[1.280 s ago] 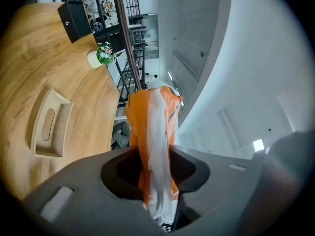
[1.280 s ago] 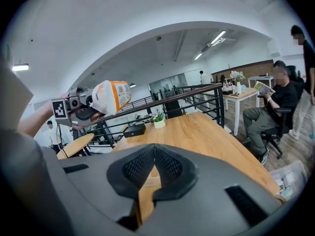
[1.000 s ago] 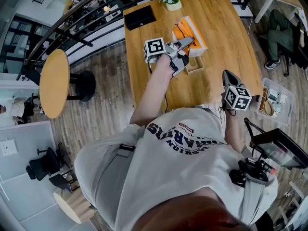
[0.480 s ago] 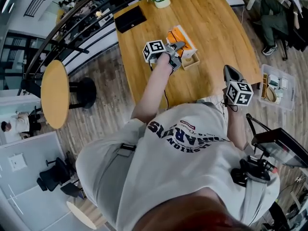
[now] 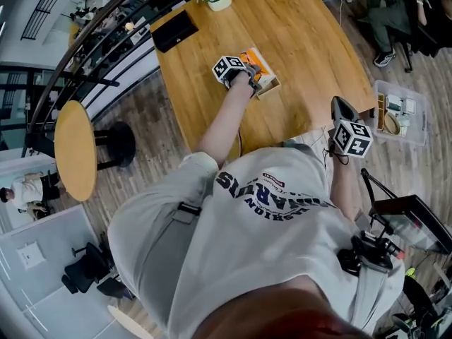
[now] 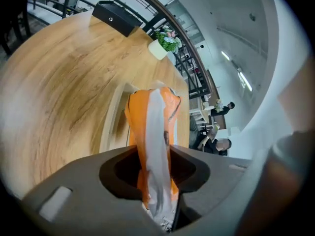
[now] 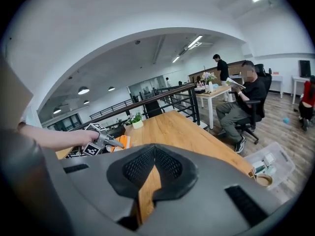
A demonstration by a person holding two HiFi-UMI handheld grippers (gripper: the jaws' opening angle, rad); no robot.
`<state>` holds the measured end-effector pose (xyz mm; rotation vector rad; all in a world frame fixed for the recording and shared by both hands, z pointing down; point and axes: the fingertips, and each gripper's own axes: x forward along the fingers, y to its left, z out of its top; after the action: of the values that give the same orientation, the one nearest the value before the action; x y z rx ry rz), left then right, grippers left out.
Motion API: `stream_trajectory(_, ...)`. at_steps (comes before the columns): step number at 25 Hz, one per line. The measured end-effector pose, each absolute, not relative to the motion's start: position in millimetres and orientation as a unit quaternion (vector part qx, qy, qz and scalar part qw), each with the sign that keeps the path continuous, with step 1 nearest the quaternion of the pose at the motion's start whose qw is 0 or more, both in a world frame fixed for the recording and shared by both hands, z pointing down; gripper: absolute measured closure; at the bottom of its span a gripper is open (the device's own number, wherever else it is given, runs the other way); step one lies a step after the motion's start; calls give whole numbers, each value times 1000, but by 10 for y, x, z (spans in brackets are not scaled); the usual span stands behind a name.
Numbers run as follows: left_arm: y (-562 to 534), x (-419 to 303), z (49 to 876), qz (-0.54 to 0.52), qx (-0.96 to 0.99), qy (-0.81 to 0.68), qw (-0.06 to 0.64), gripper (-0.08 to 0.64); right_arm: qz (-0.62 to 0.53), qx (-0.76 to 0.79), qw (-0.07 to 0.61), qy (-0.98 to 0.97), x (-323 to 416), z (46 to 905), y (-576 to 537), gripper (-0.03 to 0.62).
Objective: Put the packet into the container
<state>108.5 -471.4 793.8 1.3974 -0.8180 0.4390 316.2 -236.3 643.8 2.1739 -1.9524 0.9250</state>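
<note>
The left gripper [image 6: 156,173] is clamped on a crinkled orange-and-white plastic packet [image 6: 151,127]. Its grey jaws stand only narrowly apart and pinch the packet's near end between the pads. The packet runs away from the jaws, and its far end lies over the opening of a shallow pale wooden box [image 6: 111,116] that stands on the long wooden table [image 6: 59,82]. Whether the packet touches the box floor cannot be told. In the head view the left gripper points down at the same box [image 5: 270,88]. The right gripper [image 7: 154,150] hangs off the table's near edge, its black ribbed pads meeting at the tips with nothing between them.
</note>
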Motion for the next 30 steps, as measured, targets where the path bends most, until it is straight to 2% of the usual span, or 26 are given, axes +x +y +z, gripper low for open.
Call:
stream_trajectory(13,-4795,1133,8722,317,554,-433,637,426,318,751,28,-579,3403,6576,-2009,583)
stream_trajectory(18,-4873,1193,8832,347,558,-451,604,425,328,754,27,-569,3401,6639,-1895,583)
stream_trajectory(21,-4760,1252,8689,350,558,-440,610,416,331,756,27,-564,3418,6665,-1846,583)
stream_trajectory(23,-4800,1300,8723,344,568,-431,611,375,329,755,28,-566,3442,6670,-1862,583)
stream_trajectory(26,-4804,1376,8665,334,575,-417,619,245,323,752,30,-573,3440,6645,-1935,583)
stream_trajectory(30,-4784,1418,8470,306,586,-413,627,210,315,743,34,-589,3381,6570,-2047,583)
